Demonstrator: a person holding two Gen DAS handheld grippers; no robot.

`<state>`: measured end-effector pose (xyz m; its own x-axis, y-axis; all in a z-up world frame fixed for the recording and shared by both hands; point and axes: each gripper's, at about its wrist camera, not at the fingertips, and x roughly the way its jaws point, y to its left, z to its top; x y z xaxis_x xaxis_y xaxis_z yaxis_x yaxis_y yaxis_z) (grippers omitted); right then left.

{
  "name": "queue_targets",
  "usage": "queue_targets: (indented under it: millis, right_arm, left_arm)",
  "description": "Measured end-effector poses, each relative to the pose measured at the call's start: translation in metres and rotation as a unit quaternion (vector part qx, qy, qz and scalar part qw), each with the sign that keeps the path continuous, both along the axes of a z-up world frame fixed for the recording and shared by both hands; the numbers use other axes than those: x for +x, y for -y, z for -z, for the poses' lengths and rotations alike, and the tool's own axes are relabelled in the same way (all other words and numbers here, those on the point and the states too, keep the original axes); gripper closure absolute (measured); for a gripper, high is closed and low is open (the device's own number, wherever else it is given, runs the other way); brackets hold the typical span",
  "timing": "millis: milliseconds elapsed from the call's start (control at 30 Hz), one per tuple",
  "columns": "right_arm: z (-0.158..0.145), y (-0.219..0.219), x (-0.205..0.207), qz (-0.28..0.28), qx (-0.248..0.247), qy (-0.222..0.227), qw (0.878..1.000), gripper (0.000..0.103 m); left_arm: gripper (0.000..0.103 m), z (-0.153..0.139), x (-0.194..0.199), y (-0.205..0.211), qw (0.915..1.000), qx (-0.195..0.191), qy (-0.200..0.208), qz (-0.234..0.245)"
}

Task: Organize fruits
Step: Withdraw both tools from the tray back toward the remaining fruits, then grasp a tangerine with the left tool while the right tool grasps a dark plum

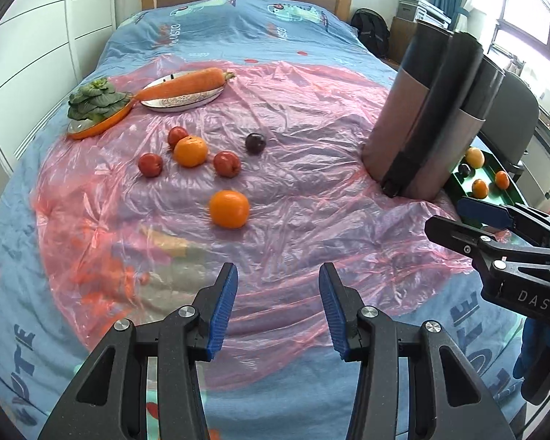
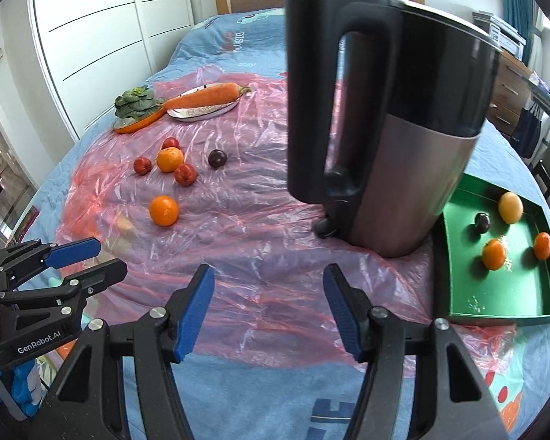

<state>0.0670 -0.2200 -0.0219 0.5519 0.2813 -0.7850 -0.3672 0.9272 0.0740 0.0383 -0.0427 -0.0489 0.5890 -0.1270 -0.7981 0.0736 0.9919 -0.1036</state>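
Both black tongs with blue pads, my left gripper and right gripper, gape empty. Beyond them, left of the steel kettle, a round orange lies on slippery pink plastic sheet; I judge it firm, light, rollable: grip its middle. Casing reads "GenRobot.AI".

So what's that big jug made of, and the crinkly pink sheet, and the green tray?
The jug looks like brushed metal below, with a glossy black plastic top and handle. The pink sheet seems to be thin plastic film: see-through, shiny, wrinkled. The green tray has a matte finish, possibly painted metal or card; I can't tell which.
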Motion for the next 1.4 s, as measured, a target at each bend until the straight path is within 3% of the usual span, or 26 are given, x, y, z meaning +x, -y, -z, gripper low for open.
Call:
queue_targets:
  millis: [300, 467, 767, 1167, 1400]
  right_arm:
    - [0.013, -0.052, 0.028, -0.038, 0.012, -0.001, 0.999, 0.0]
    - [0.02, -0.075, 0.052, -0.05, 0.017, 0.007, 0.999, 0.0]
    - [0.035, -0.096, 0.102, -0.049, 0.021, 0.017, 0.998, 0.0]
    - [0.061, -0.11, 0.159, -0.053, 0.031, 0.022, 0.998, 0.0]
    - [0.076, -0.123, 0.174, -0.072, 0.031, 0.019, 0.997, 0.017]
  left_arm:
    - [0.062, 0.017, 0.012, -0.055, 0.998, -0.019, -0.008, -0.059]
    - [0.062, 0.024, 0.026, -0.07, 0.9967, -0.043, -0.007, -0.069]
    - [0.06, 0.042, 0.062, -0.056, 0.9965, -0.073, -0.011, -0.039]
    - [0.06, 0.076, 0.095, -0.042, 0.9967, -0.069, -0.026, -0.034]
    - [0.06, 0.08, 0.098, -0.041, 0.9973, -0.067, -0.013, -0.028]
